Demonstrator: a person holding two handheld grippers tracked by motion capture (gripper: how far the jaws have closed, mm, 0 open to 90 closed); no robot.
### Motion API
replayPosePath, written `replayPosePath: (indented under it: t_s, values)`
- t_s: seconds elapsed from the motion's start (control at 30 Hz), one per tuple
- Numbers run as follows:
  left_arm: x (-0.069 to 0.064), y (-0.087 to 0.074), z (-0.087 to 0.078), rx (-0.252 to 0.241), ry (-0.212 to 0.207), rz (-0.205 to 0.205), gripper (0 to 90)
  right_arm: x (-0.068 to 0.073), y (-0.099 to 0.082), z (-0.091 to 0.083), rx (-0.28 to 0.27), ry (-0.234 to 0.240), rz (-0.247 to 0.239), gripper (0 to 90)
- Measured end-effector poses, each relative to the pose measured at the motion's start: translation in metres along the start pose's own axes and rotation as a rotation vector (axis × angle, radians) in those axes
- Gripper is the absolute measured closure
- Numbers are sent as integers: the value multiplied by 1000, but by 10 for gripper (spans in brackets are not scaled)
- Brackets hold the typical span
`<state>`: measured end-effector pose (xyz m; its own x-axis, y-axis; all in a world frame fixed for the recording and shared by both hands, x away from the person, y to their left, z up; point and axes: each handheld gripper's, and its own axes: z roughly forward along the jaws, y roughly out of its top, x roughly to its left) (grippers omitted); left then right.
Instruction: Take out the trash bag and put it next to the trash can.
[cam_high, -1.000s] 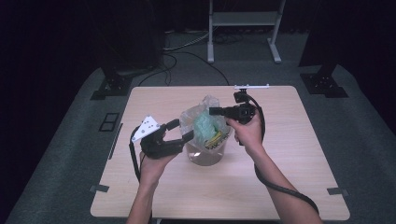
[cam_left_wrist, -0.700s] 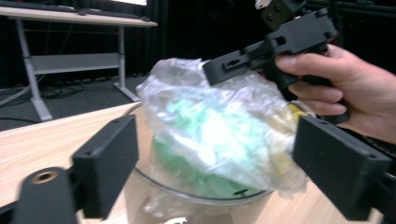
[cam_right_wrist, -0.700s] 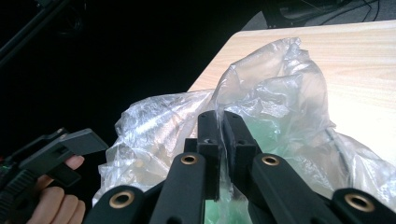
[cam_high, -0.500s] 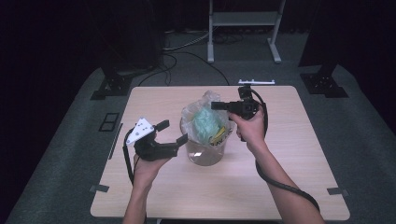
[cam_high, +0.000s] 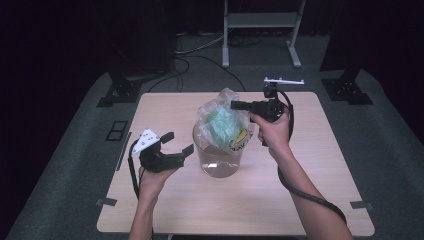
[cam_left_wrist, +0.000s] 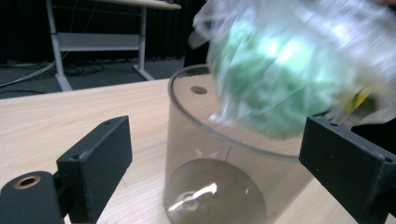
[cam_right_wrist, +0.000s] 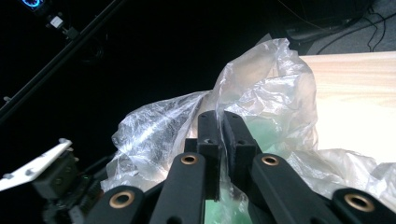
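Observation:
A clear round container (cam_high: 218, 156) stands mid-table. Above its rim hangs a clear plastic bag (cam_high: 223, 121) with green stuff and a yellow label inside; its bottom still dips into the container. My right gripper (cam_high: 235, 105) is shut on the bag's top film, seen pinched between the jaws in the right gripper view (cam_right_wrist: 219, 133). My left gripper (cam_high: 178, 142) is to the left of the container, apart from it; its jaws have just been opening and hold nothing. In the left gripper view the container (cam_left_wrist: 215, 186) and blurred bag (cam_left_wrist: 289, 70) lie ahead of the spread jaws.
The wooden table (cam_high: 320, 200) has tape tabs at its front corners. A small white bar (cam_high: 283, 80) lies at the far edge. Black stand feet (cam_high: 117, 92) and cables sit on the floor beyond.
My left gripper has drawn back to the left and down from the container, its jaws spreading wider. My right gripper has risen, lifting the bag higher out of the container.

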<state>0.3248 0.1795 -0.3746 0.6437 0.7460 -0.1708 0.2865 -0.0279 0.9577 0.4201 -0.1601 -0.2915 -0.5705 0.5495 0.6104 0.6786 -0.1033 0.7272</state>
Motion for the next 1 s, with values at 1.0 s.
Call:
replayPosePath:
  t_s: [1.0]
  values:
    - [13,-16,3,33,-21,-21,82,7,28,-59,-93,-3,-34,872]
